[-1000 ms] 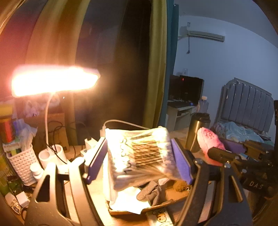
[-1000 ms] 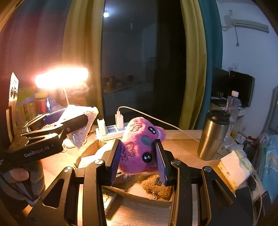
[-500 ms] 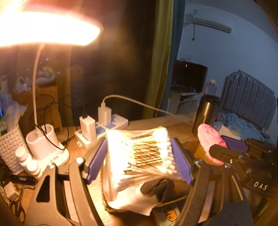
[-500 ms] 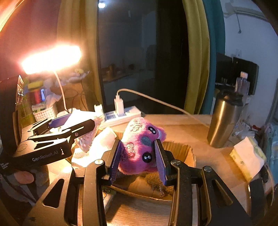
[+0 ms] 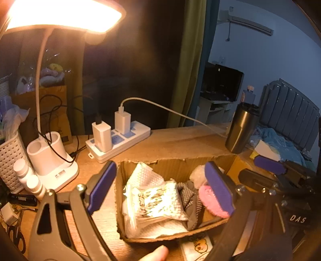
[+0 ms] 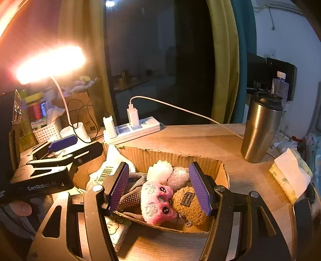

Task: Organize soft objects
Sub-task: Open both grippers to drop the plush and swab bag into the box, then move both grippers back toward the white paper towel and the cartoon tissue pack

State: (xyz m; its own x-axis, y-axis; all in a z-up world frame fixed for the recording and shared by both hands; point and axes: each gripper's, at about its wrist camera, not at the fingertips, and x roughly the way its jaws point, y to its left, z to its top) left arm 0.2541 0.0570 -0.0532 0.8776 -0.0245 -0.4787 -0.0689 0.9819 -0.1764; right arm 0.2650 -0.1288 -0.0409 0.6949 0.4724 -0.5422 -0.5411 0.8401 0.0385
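Note:
A shallow cardboard box (image 5: pixel 172 162) (image 6: pixel 160 156) sits on the wooden desk. In it lie a clear bag of cotton swabs (image 5: pixel 158 200) (image 6: pixel 106 173), a grey dotted glove (image 5: pixel 190 198), a pink plush (image 6: pixel 156 202) (image 5: pixel 210 198), a brown plush (image 6: pixel 188 202) and white fluffy balls (image 6: pixel 168 172). My left gripper (image 5: pixel 160 184) is open and empty just above the swab bag. My right gripper (image 6: pixel 158 184) is open and empty over the pink plush.
A lit desk lamp (image 5: pixel 60 14) with a white base (image 5: pixel 50 158) stands at the left beside a white basket (image 5: pixel 10 158) and small bottles. A power strip (image 5: pixel 118 138) with chargers lies behind the box. A steel tumbler (image 6: pixel 260 128) and a tissue pack (image 6: pixel 289 176) stand at the right.
Both grippers lowered to the box and opened. The swab bag dropped from the left gripper and the pink plush from the right; both now lie in the box.

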